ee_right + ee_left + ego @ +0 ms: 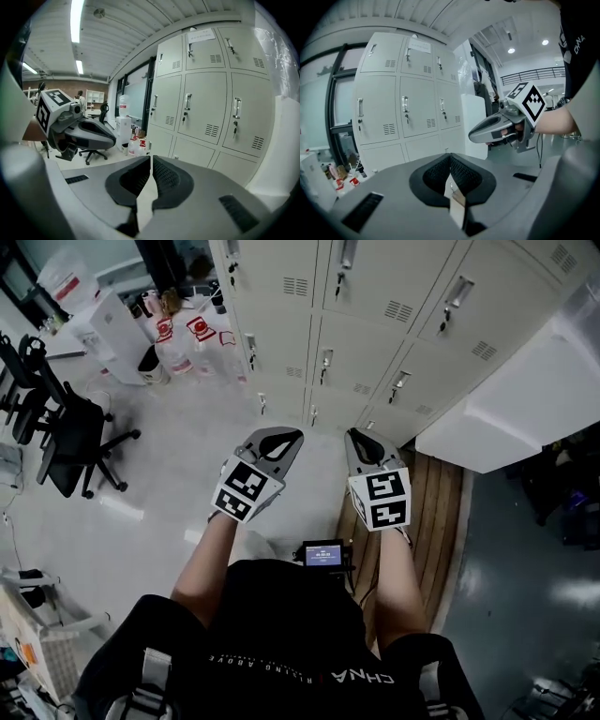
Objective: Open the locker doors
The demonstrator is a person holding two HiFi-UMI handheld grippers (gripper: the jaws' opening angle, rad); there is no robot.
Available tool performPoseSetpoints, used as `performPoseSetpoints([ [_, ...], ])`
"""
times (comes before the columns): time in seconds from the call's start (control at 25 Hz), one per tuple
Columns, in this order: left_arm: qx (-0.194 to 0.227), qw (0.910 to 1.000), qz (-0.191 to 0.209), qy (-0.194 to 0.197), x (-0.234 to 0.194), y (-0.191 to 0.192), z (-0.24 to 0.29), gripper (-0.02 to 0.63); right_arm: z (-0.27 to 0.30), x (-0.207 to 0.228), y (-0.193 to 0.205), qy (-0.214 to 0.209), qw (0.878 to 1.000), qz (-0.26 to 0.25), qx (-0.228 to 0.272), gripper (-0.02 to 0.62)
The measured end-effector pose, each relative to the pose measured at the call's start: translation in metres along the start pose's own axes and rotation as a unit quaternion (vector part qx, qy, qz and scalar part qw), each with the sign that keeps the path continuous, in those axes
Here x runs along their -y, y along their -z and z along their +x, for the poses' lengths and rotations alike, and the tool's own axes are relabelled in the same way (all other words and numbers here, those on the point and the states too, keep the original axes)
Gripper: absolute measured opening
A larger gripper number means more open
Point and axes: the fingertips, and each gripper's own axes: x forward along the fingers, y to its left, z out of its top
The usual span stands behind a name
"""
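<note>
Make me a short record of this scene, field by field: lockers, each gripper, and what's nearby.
Lockers: pale grey metal locker bank, every visible door closed
Left: left gripper shut, holding nothing, not touching the lockers
Right: right gripper shut, holding nothing, level with the left one
Floor, left side: black swivel office chair; white containers with red labels by the lockers
Right side: white box-shaped cabinet
Task state: no door opened yet

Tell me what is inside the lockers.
Nothing inside can be seen: all the lockers in view are shut. Only the handles and vent slots on their fronts show.
</note>
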Motion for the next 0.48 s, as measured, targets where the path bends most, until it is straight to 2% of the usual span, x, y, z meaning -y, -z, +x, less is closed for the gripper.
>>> performPoseSetpoints([
  [0.12, 0.003, 0.9999, -0.011, -0.012, -0.023, -0.001, 0.010, 0.018, 0.018, 0.007, -0.001, -0.004, 1.000, -0.003, -0.004, 0.041],
  [0.28, 0.011, 0.9997, -0.019, 0.005, -0.045, 0.001, 0.027, 0.018, 0.046, 0.020, -0.007, 0.007, 1.000, 0.016, -0.001, 0.041],
  [0.48, 0.034, 0.9967, -0.070, 0.021, -0.102, -0.006, 0.048, 0.018, 0.086, 0.032, -0.030, 0.032, 0.999, 0.011, -0.004, 0.041],
])
